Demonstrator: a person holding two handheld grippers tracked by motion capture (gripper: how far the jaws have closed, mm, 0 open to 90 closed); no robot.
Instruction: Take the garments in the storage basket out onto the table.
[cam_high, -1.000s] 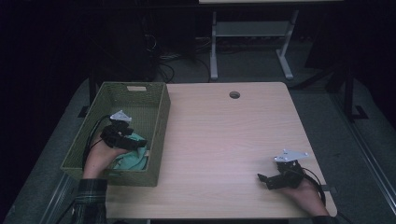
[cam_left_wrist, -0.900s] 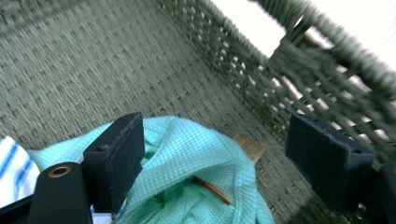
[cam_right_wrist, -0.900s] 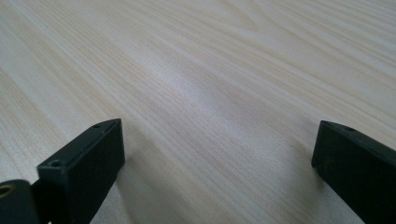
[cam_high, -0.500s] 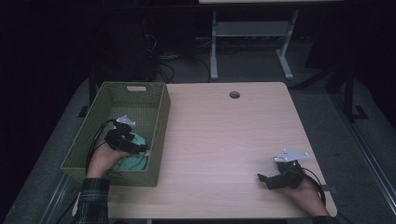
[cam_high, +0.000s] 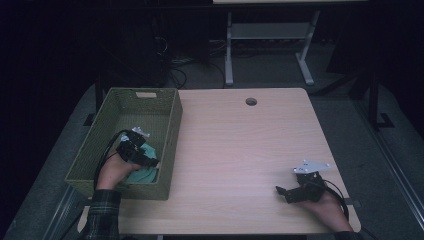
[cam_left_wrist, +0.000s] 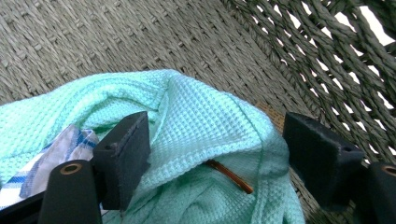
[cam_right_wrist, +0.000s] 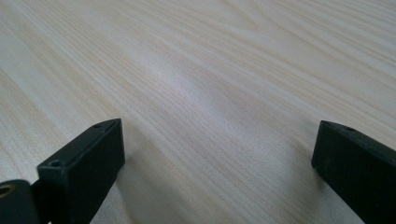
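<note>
1. A green woven basket (cam_high: 165, 131) stands on the left part of the wooden table (cam_high: 240, 145), its long side running away from the person, with a handle slot cut into its far wall.
2. Inside the basket, at the near end, lies a crumpled mint-green cloth (cam_high: 145, 172) with a waffle weave; it rests on the basket floor close to the right-hand wall.
3. In the left gripper view a second piece of fabric, white with blue stripes (cam_left_wrist: 56, 158), shows at the left edge, lying against the green cloth (cam_left_wrist: 205, 135) beside the left jaw.
4. In the same view a thin brown stick-like thing (cam_left_wrist: 229, 176) lies in a fold of the cloth; what it is cannot be told.
5. The left gripper (cam_high: 141, 159) is down inside the basket, over the cloth. Its jaws have just been closing a little, yet they stand wide apart, with a raised fold of the cloth between them. The pads do not press on it, so the cloth is not grasped.
6. The far half of the basket floor (cam_left_wrist: 116, 37) is bare weave.
7. The right gripper (cam_high: 281, 192) rests on the table near its near right corner, well apart from the basket. Its jaws are spread wide over bare wood (cam_right_wrist: 210, 93), holding nothing.
</note>
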